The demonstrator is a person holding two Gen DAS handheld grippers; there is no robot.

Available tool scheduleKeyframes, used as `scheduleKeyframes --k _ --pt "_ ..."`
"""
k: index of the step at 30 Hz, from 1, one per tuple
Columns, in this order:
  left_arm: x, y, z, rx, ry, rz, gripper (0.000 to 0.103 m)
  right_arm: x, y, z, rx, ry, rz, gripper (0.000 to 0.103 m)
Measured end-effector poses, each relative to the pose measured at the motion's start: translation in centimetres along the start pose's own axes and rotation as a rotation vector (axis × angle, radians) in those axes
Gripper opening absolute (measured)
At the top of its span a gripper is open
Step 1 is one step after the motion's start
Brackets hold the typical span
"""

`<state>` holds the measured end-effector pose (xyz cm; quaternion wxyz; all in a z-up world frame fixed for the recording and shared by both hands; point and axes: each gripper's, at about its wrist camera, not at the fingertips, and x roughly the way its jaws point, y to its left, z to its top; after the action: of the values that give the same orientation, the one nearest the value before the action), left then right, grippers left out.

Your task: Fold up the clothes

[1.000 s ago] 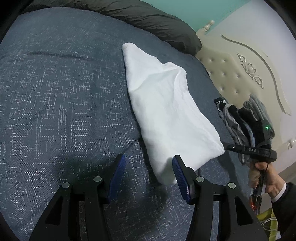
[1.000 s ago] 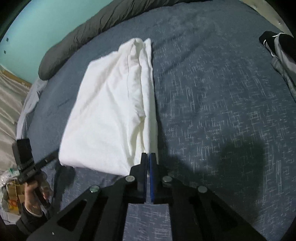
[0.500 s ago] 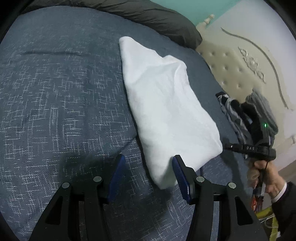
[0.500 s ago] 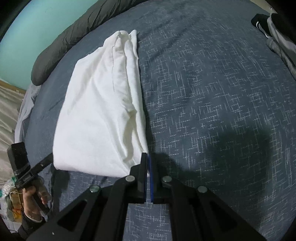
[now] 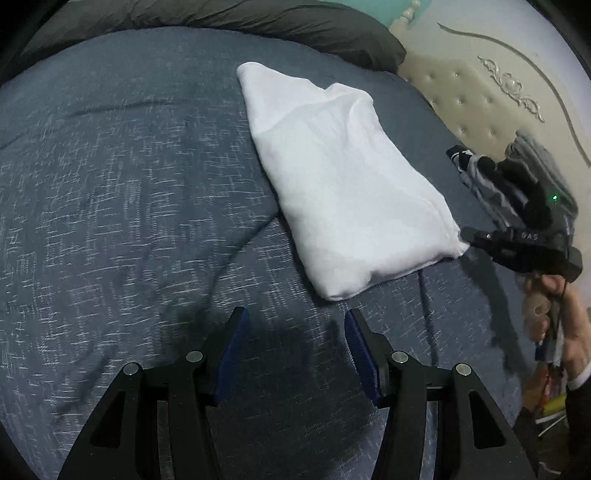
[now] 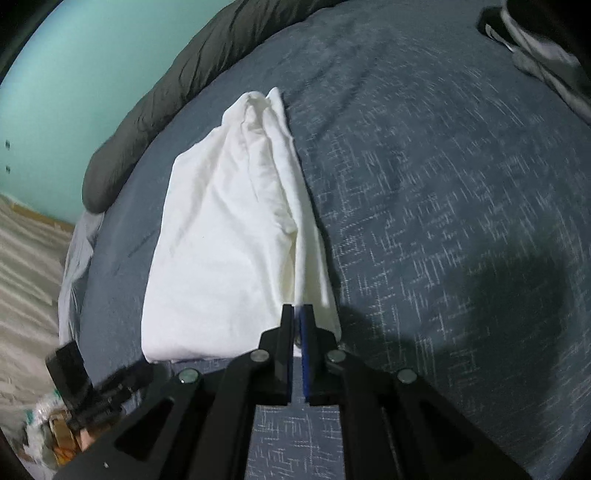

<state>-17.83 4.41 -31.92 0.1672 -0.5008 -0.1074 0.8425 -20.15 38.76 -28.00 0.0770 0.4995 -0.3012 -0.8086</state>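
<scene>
A white garment (image 5: 343, 184), folded into a long strip, lies on the dark blue bedspread (image 5: 129, 184). My left gripper (image 5: 295, 312) hovers open over bare bedspread, just short of the strip's near corner, with nothing between its blue pads. In the right wrist view the same garment (image 6: 221, 240) runs away from my right gripper (image 6: 297, 308). Its jaws stand almost together on the garment's near right edge and are starting to open, with a sliver of white cloth between them. The right gripper (image 5: 466, 236) also shows in the left wrist view, its tip at the strip's corner.
A dark grey bolster (image 5: 258, 22) lies along the bed's far side. Grey and black clothes (image 5: 517, 177) are piled by the cream headboard (image 5: 480, 92). A person's hand (image 5: 554, 321) grips the right tool. Open bedspread (image 6: 443, 184) stretches right of the garment.
My left gripper has drawn back from the garment's near corner, which was beside its right finger, and now has only bedspread beneath it. The right gripper has rolled slightly, staying at the edge.
</scene>
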Motion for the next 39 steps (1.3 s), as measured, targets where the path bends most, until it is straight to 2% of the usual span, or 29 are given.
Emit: scheduleKeyframes --k 3,9,11,13,15,24,29,30,31,34,39 --pt "0.9 -0.6 0.2 0.007 -0.004 0.048 0.058 0.1 -0.7 -0.1 0.069 -0.023 0.044 0.005" --pt "2.2 -1.5 0.9 0.02 -0.021 0.102 0.058 0.8 -0.7 -0.4 0.099 -0.018 0.068 0.005" --pt "2.4 -1.6 1.1 0.021 -0.03 0.117 0.057 1.2 -1.0 -0.2 0.117 -0.008 0.057 0.01" --pt "2.2 -1.5 1.3 0.028 -0.042 0.132 0.057 1.2 -1.3 -0.1 0.129 -0.014 0.05 0.026" --pt "1.8 -1.0 1.3 0.022 -0.049 0.139 0.057 1.1 -1.5 -0.1 0.139 -0.023 0.046 0.031" --pt "0.2 0.4 0.8 -0.012 -0.072 0.144 0.05 1.1 -2.5 -0.1 0.189 -0.03 0.053 0.031" --pt "-1.2 0.0 0.4 -0.044 -0.084 0.101 0.05 0.4 -2.3 -0.2 0.191 -0.025 0.06 0.032" --pt "-1.6 -0.3 0.5 -0.049 -0.093 0.094 0.05 0.3 -2.2 -0.1 0.196 -0.027 0.067 0.034" --pt "-2.2 -0.5 0.6 -0.051 -0.106 0.087 0.05 0.2 -2.3 -0.1 0.204 -0.028 0.074 0.041" --pt "-3.4 -1.1 1.7 -0.039 -0.146 0.077 0.05 0.1 -2.5 0.0 0.228 -0.034 0.075 0.045" --pt "-0.8 -1.7 4.0 -0.011 -0.108 0.088 0.05 0.6 -2.1 0.0 0.221 -0.027 0.093 0.045"
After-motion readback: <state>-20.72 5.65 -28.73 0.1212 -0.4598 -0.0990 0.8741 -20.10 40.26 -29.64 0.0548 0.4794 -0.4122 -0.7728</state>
